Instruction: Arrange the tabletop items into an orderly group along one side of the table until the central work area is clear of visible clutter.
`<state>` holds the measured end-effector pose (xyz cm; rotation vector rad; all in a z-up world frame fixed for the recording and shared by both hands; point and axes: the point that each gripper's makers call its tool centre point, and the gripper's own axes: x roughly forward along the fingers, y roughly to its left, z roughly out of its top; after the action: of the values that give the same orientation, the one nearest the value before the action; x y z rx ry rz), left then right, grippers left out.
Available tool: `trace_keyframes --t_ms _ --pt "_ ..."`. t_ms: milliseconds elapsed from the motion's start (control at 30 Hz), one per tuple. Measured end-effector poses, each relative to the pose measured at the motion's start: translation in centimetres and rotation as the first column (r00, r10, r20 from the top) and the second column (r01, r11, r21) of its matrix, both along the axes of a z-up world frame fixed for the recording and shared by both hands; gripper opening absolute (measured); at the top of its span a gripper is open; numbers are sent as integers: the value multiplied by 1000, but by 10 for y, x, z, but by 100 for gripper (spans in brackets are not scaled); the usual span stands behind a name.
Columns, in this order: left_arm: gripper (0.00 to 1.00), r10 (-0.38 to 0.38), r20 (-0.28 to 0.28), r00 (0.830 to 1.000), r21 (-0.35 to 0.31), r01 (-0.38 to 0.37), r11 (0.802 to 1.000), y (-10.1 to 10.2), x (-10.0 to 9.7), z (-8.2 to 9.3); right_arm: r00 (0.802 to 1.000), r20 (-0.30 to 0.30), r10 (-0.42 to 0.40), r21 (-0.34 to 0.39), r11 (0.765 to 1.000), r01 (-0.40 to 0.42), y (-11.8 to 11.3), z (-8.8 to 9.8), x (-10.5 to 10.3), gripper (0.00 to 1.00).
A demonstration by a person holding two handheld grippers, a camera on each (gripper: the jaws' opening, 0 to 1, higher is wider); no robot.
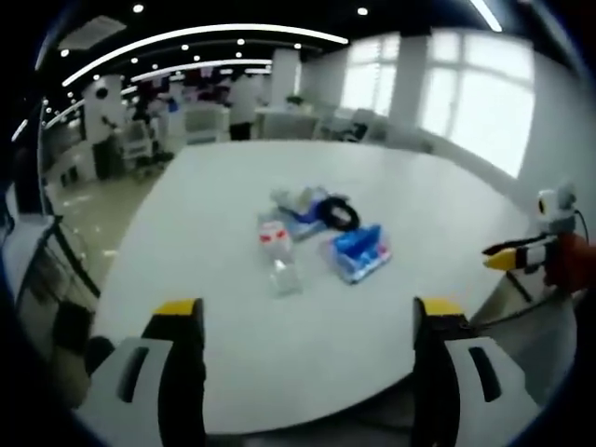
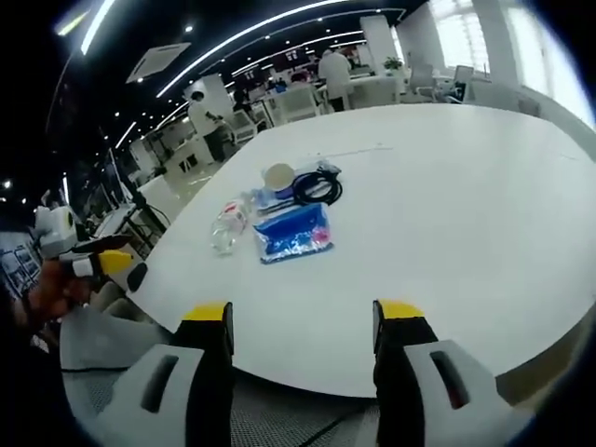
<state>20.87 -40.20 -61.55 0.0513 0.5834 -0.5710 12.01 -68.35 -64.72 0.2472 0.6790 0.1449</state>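
Items point(image 1: 317, 237) are being left clustered mid-desk point(image 1: 372, 317); nothing is being grouped aside yet. Both hand-held grippers, left point(image 1: 309, 321) and right point(image 2: 300, 321), are being held released, empty.

Worktop point(image 2: 484, 186): white, rounded edge. Items clustered near its middle: blue packet point(image 2: 292, 233), clear plastic bottle point(image 2: 226, 228) lying on its side just beside it, coiled black cable point(image 2: 318, 188), small round lidded container point(image 2: 278, 177) next to the cable.

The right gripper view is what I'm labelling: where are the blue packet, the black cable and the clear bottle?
Blue packet point(image 2: 293, 233): right gripper view, middle of its top face.
Black cable point(image 2: 318, 189): right gripper view, on the coil's loop.
Clear bottle point(image 2: 227, 227): right gripper view, mid-body.
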Motion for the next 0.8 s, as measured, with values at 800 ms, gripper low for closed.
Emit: trace_keyframes --t_ms 800 --pt "86 -25 -74 997 -214 9 977 -24 70 4 987 3 -162 27 986 162 -29 2 2 60"
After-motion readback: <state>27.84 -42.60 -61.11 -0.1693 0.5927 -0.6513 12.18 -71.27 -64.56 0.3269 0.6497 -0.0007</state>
